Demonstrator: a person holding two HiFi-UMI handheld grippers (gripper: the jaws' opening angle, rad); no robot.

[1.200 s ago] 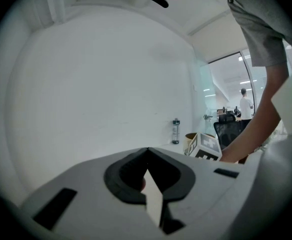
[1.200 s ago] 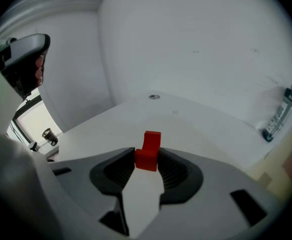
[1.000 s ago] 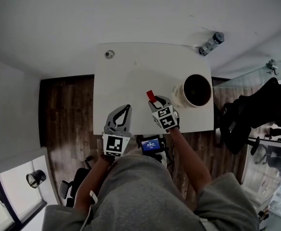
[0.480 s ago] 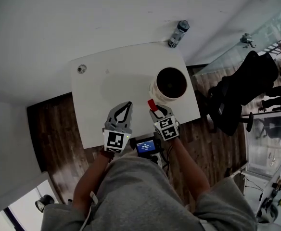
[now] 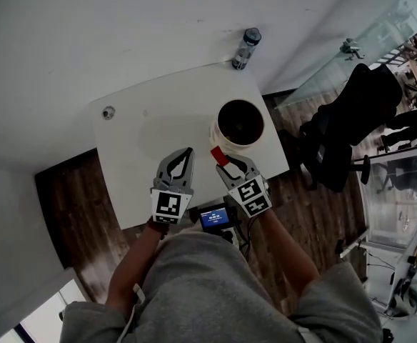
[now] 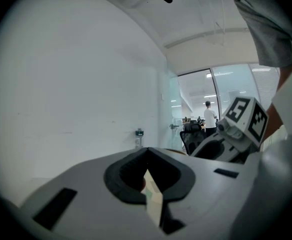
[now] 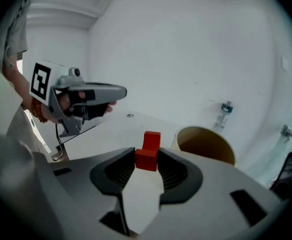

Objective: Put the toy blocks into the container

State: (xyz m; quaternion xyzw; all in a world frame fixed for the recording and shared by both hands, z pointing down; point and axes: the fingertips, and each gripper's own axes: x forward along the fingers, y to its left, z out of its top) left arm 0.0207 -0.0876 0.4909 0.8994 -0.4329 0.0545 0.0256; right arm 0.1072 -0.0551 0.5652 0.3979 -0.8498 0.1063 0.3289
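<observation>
Overhead, the head view shows a cream container [image 5: 220, 136] with a dark inside standing on the white table [image 5: 144, 127], near its right edge. The right gripper [image 5: 224, 160] hangs just in front of the container, clamped on a red toy block [image 5: 218, 154] that sits close beside the container's near wall, not inside it. The left gripper [image 5: 187, 153] is level with it, further left of the container, its jaws drawn together and holding nothing. A small round object [image 5: 108, 112] lies on the table well to the left of the container, a bottle [image 5: 245, 47] stands beyond the container by the wall, and a black chair [image 5: 348, 120] is off to the container's right. A small lit screen [image 5: 215, 217] sits on the near side of the container, between the person's arms.

In the left gripper view, the jaw tips meet with nothing between them. The bottle shows past them, and the marker cube of the right gripper appears at the right.

In the right gripper view, both pads press on the lower part of the red block, whose upper part rises above the jaws. The container's open mouth lies just right of and beyond the block. The left gripper, held in a hand, shows well left of the container.
</observation>
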